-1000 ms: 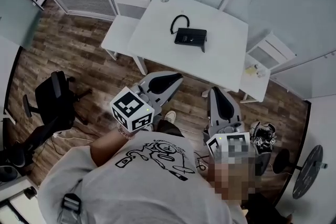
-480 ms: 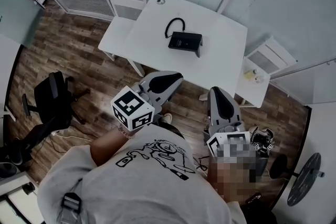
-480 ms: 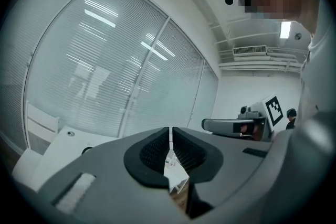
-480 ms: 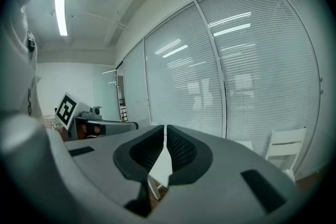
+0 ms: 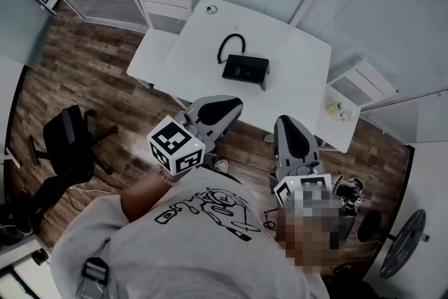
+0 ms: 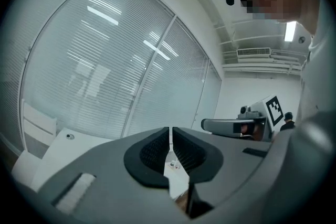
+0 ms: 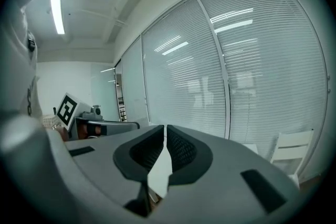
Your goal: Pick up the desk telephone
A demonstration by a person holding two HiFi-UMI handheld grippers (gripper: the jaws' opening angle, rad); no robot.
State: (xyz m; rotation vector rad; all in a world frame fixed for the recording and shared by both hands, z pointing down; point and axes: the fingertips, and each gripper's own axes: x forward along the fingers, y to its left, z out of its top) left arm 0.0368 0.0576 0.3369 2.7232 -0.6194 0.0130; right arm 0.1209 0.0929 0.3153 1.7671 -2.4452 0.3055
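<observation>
Well beyond the closed left claw (image 5: 233, 106) and closed right claw (image 5: 286, 124) lies the desk telephone (image 5: 245, 69).

The desk telephone (image 5: 246, 70) is showing matt black plastic, and the table (image 5: 294, 91) under it is looking smooth, white and faintly satin. The floor (image 5: 91, 73) is reading as brown wood-grain planks. The left gripper (image 6: 170, 134) and right gripper (image 7: 165, 131) are wearing matt grey plastic shells, their pads (image 6: 155, 152) looking like finely ribbed black rubber. The person's T-shirt (image 5: 175, 241) is looking like soft grey cloth.
</observation>
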